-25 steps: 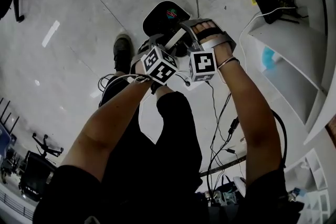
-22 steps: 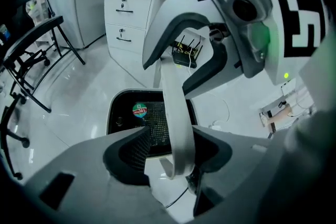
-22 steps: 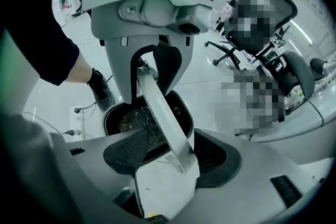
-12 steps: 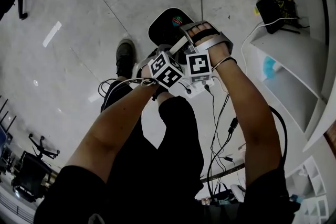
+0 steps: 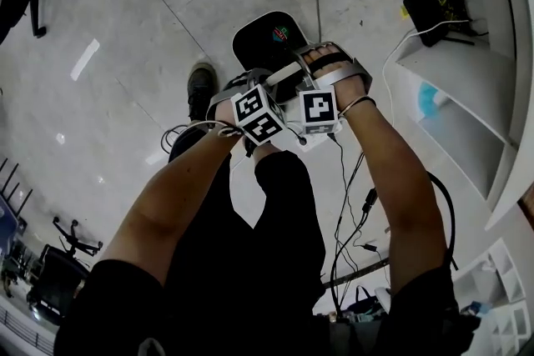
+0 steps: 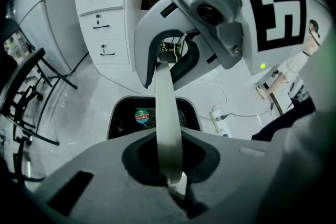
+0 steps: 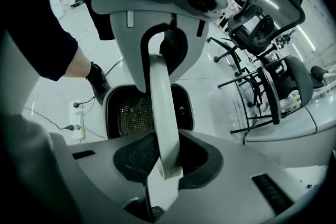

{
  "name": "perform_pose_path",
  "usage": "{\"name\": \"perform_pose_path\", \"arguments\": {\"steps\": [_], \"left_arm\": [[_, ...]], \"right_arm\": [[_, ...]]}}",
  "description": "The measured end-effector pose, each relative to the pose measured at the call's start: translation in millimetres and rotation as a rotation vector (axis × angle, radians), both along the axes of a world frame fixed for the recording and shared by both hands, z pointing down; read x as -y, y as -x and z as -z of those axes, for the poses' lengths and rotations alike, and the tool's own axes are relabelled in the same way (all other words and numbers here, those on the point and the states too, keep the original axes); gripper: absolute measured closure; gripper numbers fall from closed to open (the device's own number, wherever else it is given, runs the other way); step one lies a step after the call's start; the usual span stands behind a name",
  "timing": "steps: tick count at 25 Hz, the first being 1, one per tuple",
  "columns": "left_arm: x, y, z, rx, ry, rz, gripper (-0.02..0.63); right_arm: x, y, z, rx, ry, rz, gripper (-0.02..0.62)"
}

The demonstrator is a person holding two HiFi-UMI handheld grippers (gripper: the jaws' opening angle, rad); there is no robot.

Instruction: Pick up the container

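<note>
Closing left hand-held gripper (image 6: pixel 177 187) pinches strip (image 6: pixel 167 113) above container (image 6: pixel 125 119)

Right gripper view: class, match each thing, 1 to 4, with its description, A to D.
1 container
2 power strip
3 office chair
4 shoe

A white, on the floor at the left
B black, by the container's upper left corner
C black, mesh bottom, on the floor in the middle
D upper right, on a wheeled base

Pairs: 1-C, 2-A, 3-D, 4-B
</note>
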State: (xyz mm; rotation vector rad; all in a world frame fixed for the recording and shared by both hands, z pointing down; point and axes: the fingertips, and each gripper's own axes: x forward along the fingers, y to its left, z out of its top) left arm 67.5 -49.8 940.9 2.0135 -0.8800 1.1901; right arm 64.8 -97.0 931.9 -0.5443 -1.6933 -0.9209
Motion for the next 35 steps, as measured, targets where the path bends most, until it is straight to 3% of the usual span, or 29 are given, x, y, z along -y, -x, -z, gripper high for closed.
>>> {"name": "perform_pose_path", "arguments": {"steps": [8,11,16,29,35], "left_arm": [[-8,21,72,0.035,-0.065,-0.236,0.586],[-14,27,112,0.029,-0.053,-0.303,0.586],[-22,37,179,0.031,-0.081,-0.378,0.588],[-44,45,352,-0.009,-0.156,-0.567,0.589],[-50,47,413,-0.017,-0.178,-0.594,0.591]], "right_arm": [[-16,8,76,0.027,0.044,-0.127,0.528],[-23,12,115,0.023,0.076,-0.174,0.532],[-36,17,180,-0.02,0.137,-0.259,0.534],[-69,22,350,0.04,0.204,-0.413,0.537],[-75,25,418,0.066,0.201,-0.47,0.537]]}}
